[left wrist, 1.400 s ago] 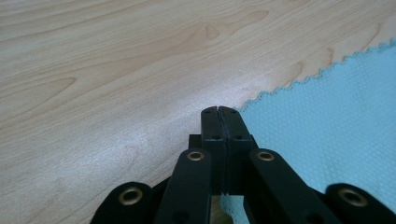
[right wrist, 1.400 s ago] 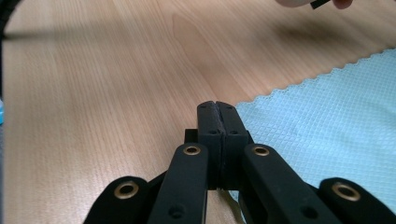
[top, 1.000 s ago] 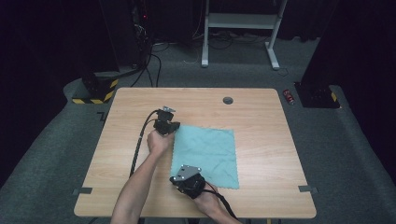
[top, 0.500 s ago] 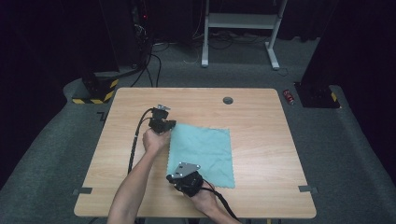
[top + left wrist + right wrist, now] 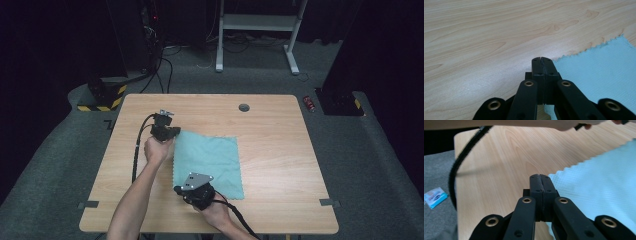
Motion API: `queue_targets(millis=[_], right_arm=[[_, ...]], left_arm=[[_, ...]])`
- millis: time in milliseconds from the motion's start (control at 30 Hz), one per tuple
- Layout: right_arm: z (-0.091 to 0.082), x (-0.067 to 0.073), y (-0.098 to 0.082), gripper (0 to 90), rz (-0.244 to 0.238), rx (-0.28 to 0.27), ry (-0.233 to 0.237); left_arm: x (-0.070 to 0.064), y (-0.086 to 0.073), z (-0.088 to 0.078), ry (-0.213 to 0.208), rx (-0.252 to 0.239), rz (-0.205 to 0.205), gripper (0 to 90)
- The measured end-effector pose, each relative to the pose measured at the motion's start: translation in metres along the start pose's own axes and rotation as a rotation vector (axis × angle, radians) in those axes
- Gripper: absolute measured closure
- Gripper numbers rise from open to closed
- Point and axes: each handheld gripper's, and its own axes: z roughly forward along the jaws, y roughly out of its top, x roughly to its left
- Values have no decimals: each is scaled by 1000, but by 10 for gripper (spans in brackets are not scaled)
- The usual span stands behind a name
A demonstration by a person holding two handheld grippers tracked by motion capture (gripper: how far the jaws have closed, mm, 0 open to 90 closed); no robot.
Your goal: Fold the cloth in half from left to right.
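A teal cloth (image 5: 210, 162) lies flat on the wooden table (image 5: 280, 150), left of its middle and nearer our side, its scalloped edges running roughly square to the table's. We hold it at the two corners of its left-hand edge. Our left gripper (image 5: 167, 134) sits at the far-left corner. In the left gripper view its jaws are pressed together with no gap, and the cloth's corner (image 5: 596, 75) runs in beneath the tips from the right, so we judge the corner pinched, though the fabric between the pads is hidden. Our right gripper (image 5: 192, 192) sits at the near-left corner. In the right gripper view its jaws are likewise closed tight, the cloth (image 5: 599, 187) meeting them from the right, and here too we judge a pinch.

The relation that counts: the whole sheet spreads away to the right of both grippers, and the edge between them runs near to far. We judge a fold would carry that edge rightward across the cloth to its free right side, both hands travelling together. A black cable (image 5: 459, 167) trails over the bare wood to the left, well clear of that path.
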Motion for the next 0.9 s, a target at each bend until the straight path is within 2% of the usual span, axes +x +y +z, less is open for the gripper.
queue_targets(millis=[67,267,400,433,533,800,900], right_arm=[[-4,-4,-5,900,12,-1,-10],[-22,-11,-21,900,37,-5,-50],[-29,-13,-34,900,50,-8,-74],[-31,-13,-37,900,50,-8,-83],[-36,-14,-46,900,54,1,-107],[-53,-26,-64,900,99,1,-158],[-58,-29,-70,900,112,3,-172]], left_arm=[[-5,0,4,-2,4,11,900],[-18,4,19,-19,21,8,900],[-32,13,24,-16,20,46,900],[-35,15,26,-28,23,40,900],[-42,17,33,-31,33,55,900],[-57,23,48,-65,31,46,900],[-64,25,53,-75,37,55,900]])
